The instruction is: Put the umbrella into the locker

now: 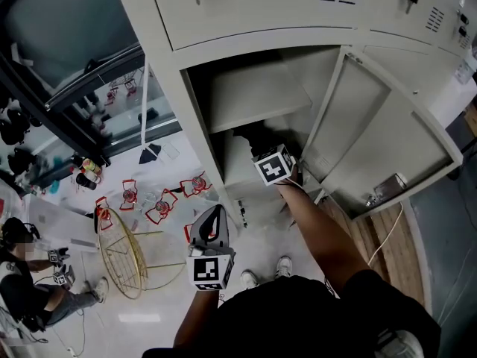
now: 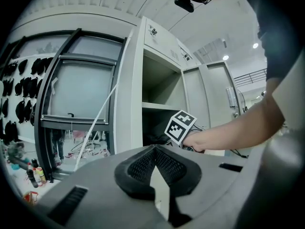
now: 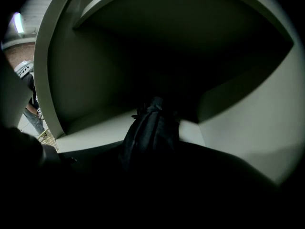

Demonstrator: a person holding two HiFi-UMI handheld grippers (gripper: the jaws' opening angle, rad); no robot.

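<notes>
Reaching into the open locker (image 1: 168, 66), the right gripper (image 1: 269, 156) is at the mouth of the lower compartment, just under the shelf (image 1: 253, 95), marker cube facing up and the person's bare forearm (image 1: 313, 230) stretched out behind it. Right gripper view is dark, but the folded black umbrella (image 3: 151, 130) sits between its jaws and sticks forward along them. Jaws are set fairly wide around the bundled fabric and look closed on it, as far as the shadow lets me read. Umbrella is already inside the compartment, its front end over the pale compartment floor (image 3: 95, 132), roughly mid-width, the back wall black beyond it. Whether the tip touches the floor can't be told.

Locker door (image 1: 387, 140) is swung wide open to the right, latch plate on its edge. Doors above are closed.

Left gripper (image 2: 153, 149) is held back near the person's body, outside the locker and well apart from the right one — pointing level at the locker front. Its ribbed black pads meet tip to tip, nothing between them.

Off to the left of the head view: gold wire basket (image 1: 123, 256) on the white floor, red-and-white items (image 1: 160, 203) scattered nearby, another person (image 1: 30, 289) sitting at the lower left.
</notes>
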